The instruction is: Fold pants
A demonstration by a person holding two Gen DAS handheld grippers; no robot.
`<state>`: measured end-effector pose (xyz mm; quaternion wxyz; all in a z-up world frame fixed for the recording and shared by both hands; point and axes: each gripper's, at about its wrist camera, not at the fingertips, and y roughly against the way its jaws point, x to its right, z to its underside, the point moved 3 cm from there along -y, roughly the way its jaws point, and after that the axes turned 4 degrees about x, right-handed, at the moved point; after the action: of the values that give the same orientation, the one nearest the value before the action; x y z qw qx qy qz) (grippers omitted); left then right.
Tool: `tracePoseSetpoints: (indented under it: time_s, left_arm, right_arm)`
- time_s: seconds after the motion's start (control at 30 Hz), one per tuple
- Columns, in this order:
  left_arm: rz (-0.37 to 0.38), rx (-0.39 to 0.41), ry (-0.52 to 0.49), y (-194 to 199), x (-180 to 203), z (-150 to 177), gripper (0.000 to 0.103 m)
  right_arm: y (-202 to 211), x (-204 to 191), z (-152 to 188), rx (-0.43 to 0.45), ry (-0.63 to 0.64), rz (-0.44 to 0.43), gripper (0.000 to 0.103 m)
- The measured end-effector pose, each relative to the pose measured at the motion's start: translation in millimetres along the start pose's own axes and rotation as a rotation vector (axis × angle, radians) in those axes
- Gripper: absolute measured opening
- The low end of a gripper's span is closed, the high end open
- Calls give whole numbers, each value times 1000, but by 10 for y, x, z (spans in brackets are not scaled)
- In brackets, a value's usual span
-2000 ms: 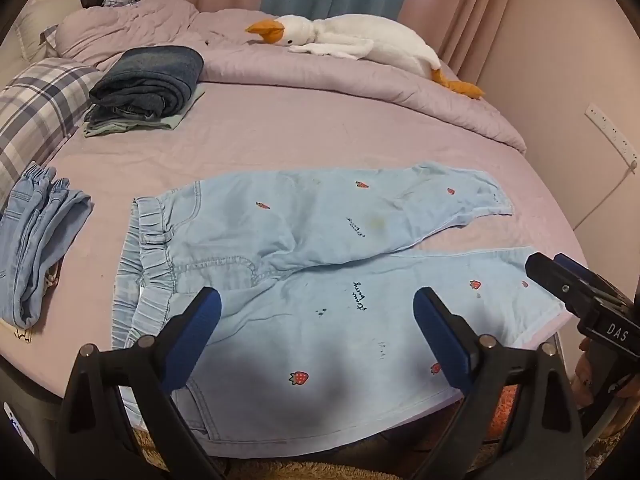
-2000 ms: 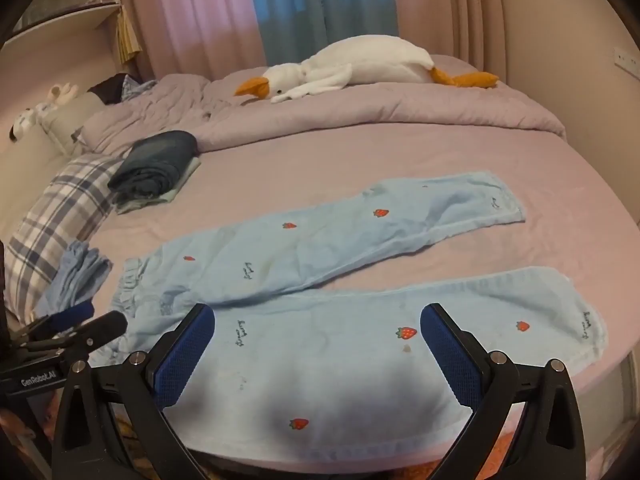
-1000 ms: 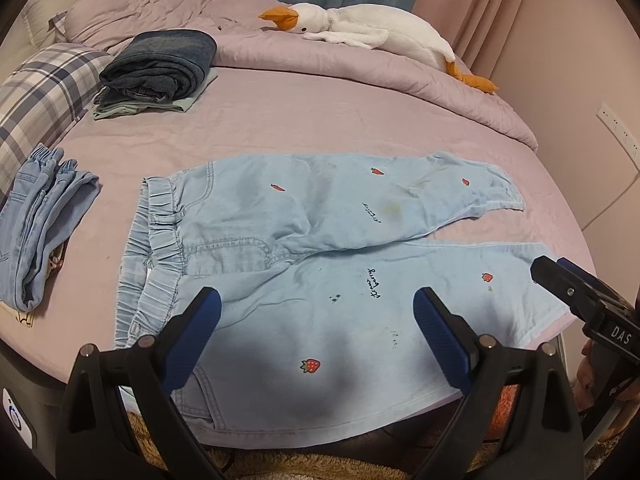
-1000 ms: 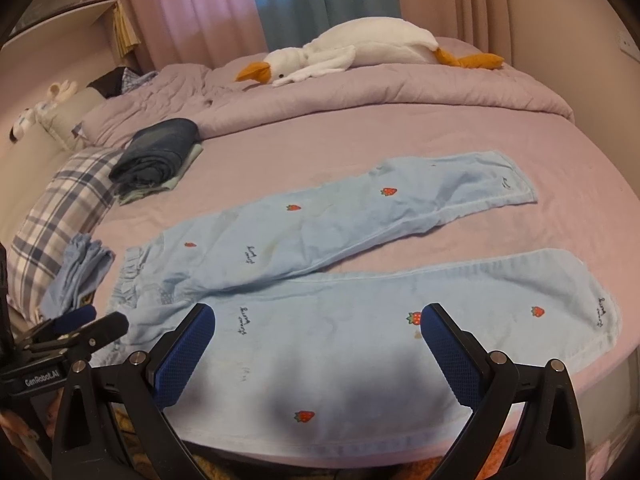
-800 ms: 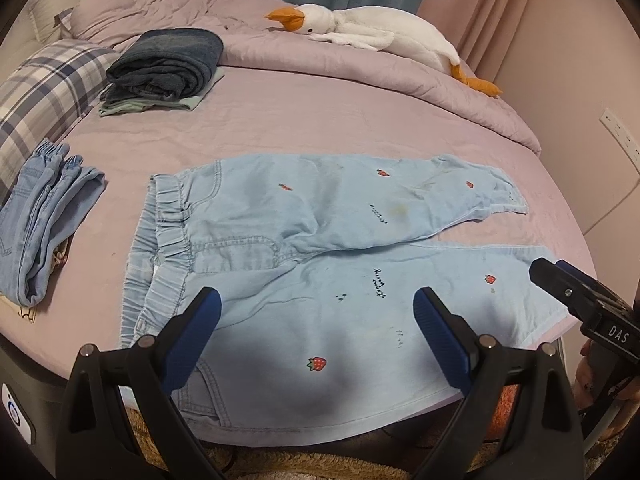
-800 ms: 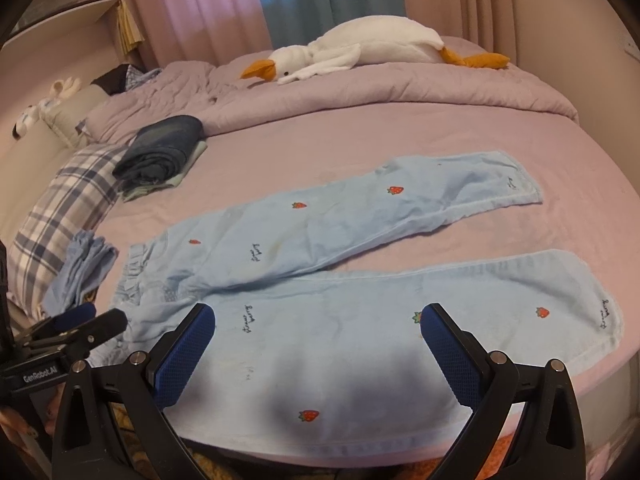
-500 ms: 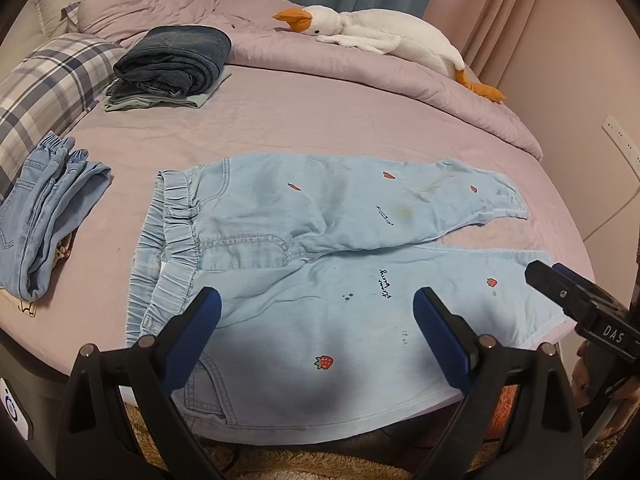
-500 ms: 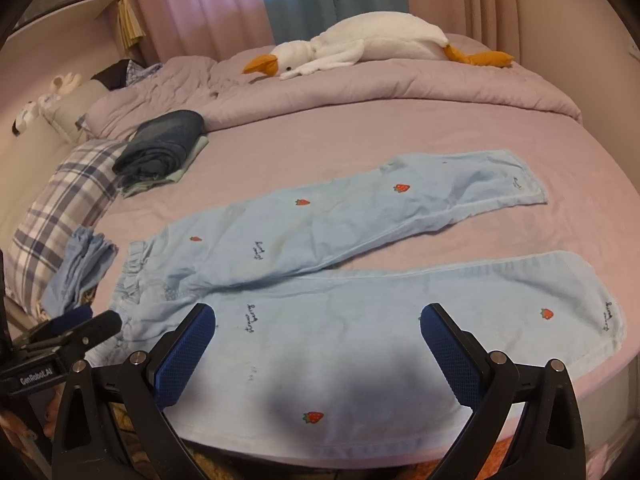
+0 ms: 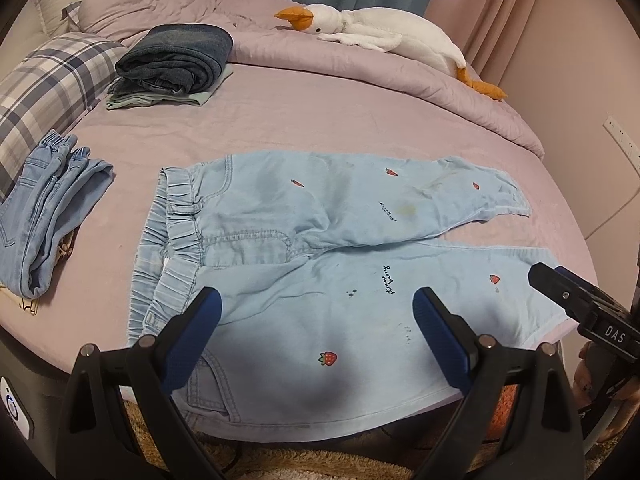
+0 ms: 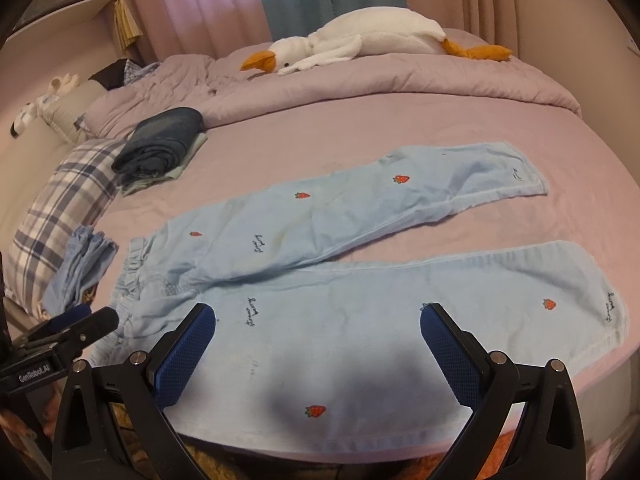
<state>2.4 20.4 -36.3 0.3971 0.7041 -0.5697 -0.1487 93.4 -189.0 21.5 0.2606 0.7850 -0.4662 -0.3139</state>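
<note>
both grippers have crept forward and a little higher over the last two seconds, so the pants (image 9: 320, 264) sit lower and fuller in each view, while the cloth itself has not shifted: no crease or hem has moved. the left gripper (image 9: 316, 312) hangs with its blue pads spread wide over the near leg, close to the waistband (image 9: 172, 232), touching nothing. the right gripper (image 10: 318, 330) is likewise spread, hovering over the same near leg further toward its hem (image 10: 612, 304), also empty. the pants lie flat on the bed (image 9: 320, 128), waistband to the left, legs splayed in a v, the near leg along the bed's front edge and partly drooping over it. that means folding has not begun; this looks like an approach, probably to pinch the near leg at both ends and lay it onto the far leg (image 10: 360, 208). the overhanging edge may slide off if tugged outward. a folded dark pile (image 9: 176, 60), another pair of light jeans (image 9: 44, 216) and a plush goose (image 9: 376, 36) lie well apart from the work.
</note>
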Motion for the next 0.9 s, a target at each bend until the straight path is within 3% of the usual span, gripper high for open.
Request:
tracePoseSetpoints:
  time_s: [0.9]
  left_arm:
    - [-11, -17, -21, -75, 15, -25, 96]
  right_arm:
    - [17, 213, -8, 2, -63, 19, 102]
